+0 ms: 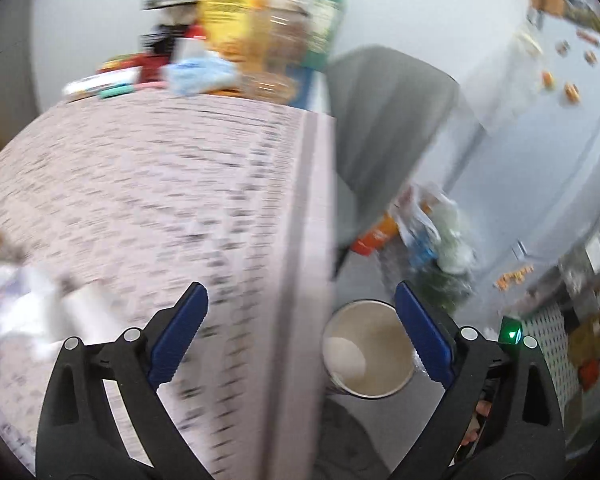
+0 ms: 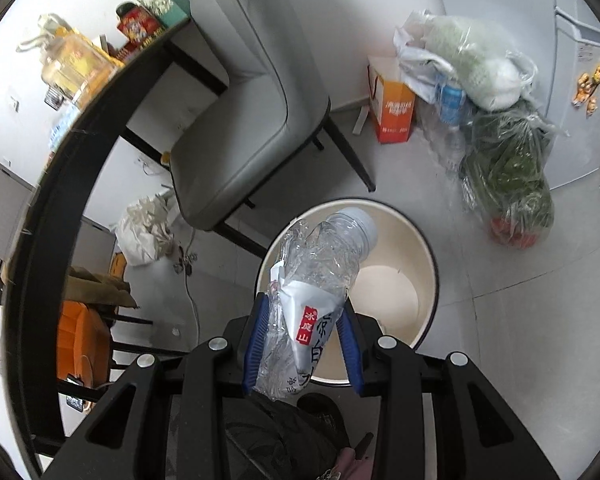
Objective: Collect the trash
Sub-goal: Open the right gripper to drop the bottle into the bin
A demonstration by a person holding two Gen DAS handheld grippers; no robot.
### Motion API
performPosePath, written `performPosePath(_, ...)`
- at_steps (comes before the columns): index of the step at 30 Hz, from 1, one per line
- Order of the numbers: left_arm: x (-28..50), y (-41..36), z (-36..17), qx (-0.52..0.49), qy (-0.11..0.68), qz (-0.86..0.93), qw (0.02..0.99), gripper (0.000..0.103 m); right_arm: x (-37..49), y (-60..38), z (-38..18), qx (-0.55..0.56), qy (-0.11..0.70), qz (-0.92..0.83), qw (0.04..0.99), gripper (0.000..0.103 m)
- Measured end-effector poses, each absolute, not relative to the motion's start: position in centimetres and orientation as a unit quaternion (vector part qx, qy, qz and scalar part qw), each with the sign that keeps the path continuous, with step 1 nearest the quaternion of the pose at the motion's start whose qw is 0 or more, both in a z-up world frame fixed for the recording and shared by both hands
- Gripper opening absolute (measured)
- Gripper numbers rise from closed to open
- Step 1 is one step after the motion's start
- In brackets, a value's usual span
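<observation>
My right gripper (image 2: 305, 312) is shut on a crushed clear plastic bottle (image 2: 320, 264) with a white and red label, held over the open cream bin (image 2: 416, 264) on the floor. My left gripper (image 1: 300, 312) is open and empty above the right edge of the table (image 1: 160, 184), which has a pink patterned cloth. The same bin (image 1: 380, 360) shows below between its fingers, on the floor beside the table. Crumpled white paper (image 1: 28, 312) lies on the table at the far left. The left view is blurred.
A grey chair (image 2: 252, 92) stands by the table. Boxes, a yellow bag and bottles (image 1: 236, 28) crowd the table's far end. Plastic bags and an orange box (image 2: 392, 104) sit on the floor by the fridge (image 2: 580, 80).
</observation>
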State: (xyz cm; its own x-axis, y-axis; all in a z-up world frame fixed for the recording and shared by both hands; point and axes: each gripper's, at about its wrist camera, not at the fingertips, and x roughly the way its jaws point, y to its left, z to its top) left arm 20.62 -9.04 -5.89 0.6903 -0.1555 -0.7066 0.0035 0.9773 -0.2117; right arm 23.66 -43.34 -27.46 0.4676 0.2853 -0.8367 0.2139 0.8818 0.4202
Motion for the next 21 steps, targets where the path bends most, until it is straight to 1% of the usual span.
performPosePath(1,20.1,-7.9,-5.8,-0.104,0.388,-0.033,0.915,0.093,23.9,-43.0,-28.1,0.24,0.522,0.021,0.818,0.036)
performPosePath(2,19.5,-6.6,-5.7,-0.111,0.385,-0.02,0.916,0.093,24.3,-42.7,-29.0,0.239,0.531,0.02,0.813,0.039)
performPosePath(3,19.1,-5.8,-5.7,-0.116,0.383,-0.011,0.916,0.093,24.6,-42.4,-29.9,0.239,0.539,0.017,0.808,0.052)
performPosePath(4,18.5,-4.3,-5.7,-0.124,0.381,0.004,0.916,0.093,24.7,-42.2,-30.2,0.239,0.542,0.016,0.806,0.061)
performPosePath(6,17.8,-2.7,-5.8,-0.135,0.379,0.019,0.915,0.093,24.7,-41.8,-31.0,0.235,0.553,0.008,0.799,0.063)
performPosePath(9,17.0,-0.9,-5.7,-0.148,0.371,0.033,0.916,0.093,24.2,-41.9,-31.0,0.242,0.558,0.008,0.794,0.063)
performPosePath(16,15.6,1.6,-4.2,-0.161,0.334,0.048,0.927,0.093,22.9,-43.3,-27.5,0.237,0.539,-0.007,0.808,0.063)
performPosePath(19,14.9,2.4,-3.6,-0.163,0.323,0.055,0.931,0.094,22.6,-43.0,-25.1,0.228,0.525,-0.005,0.82,0.067)
performPosePath(21,14.4,3.1,-3.7,-0.169,0.321,0.058,0.93,0.094,22.6,-42.3,-23.6,0.222,0.516,0.001,0.827,0.072)
